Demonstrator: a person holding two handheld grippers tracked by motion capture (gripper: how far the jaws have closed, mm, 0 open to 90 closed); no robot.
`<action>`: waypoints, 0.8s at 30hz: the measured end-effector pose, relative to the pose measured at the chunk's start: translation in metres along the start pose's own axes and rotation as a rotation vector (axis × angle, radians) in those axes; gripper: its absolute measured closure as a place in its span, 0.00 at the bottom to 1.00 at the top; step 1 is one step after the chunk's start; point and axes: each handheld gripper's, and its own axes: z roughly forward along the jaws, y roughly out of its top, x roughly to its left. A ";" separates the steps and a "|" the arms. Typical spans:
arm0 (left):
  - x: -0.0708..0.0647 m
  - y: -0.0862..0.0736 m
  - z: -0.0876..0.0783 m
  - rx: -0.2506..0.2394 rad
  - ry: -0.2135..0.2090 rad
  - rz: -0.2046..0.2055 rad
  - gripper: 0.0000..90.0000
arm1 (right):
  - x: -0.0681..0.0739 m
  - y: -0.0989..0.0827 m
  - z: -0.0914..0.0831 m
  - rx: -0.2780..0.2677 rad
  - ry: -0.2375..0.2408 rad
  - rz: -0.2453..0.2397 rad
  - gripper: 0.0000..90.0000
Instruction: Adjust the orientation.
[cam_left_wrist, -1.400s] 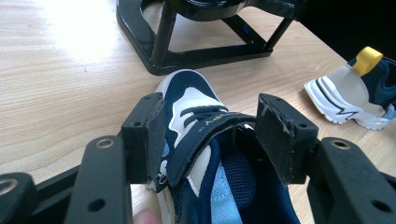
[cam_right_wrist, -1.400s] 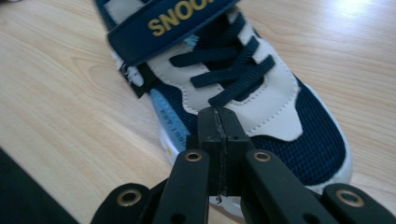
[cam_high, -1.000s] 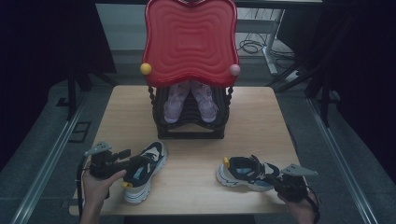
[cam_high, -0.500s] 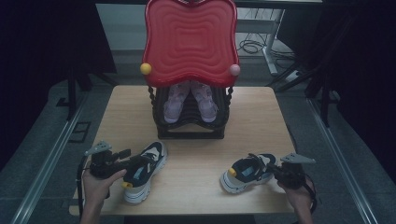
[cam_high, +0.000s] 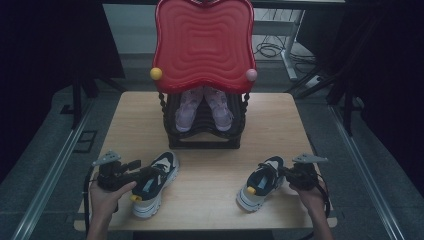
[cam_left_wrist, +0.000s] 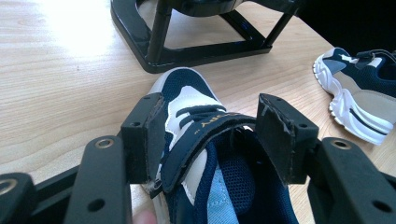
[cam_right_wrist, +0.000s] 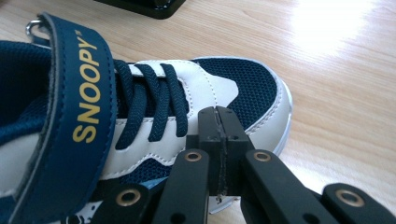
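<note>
Shoes | left sneaker (cam_high: 152, 183) toe points ahead, collar between left gripper (cam_left_wrist: 210, 135) spread jaws | right gripper (cam_right_wrist: 218, 135) pressed together, beside right sneaker (cam_right_wrist: 140, 116), toe ahead

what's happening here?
A person works two navy-and-white sneakers on a table in front of a black shoe rack. The left gripper straddles the left sneaker at its strap, jaws apart. The right gripper, jaws shut, is at the side of the right sneaker.
</note>
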 end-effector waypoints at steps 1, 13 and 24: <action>0.000 0.000 0.000 0.000 0.000 0.000 0.48 | 0.001 0.002 0.002 0.000 0.003 -0.009 1.00; 0.000 0.000 0.000 0.002 -0.001 0.000 0.48 | 0.014 0.015 0.021 -0.020 0.072 -0.071 1.00; -0.001 0.000 0.001 0.006 -0.001 0.002 0.48 | 0.028 0.026 0.038 -0.039 0.161 -0.103 1.00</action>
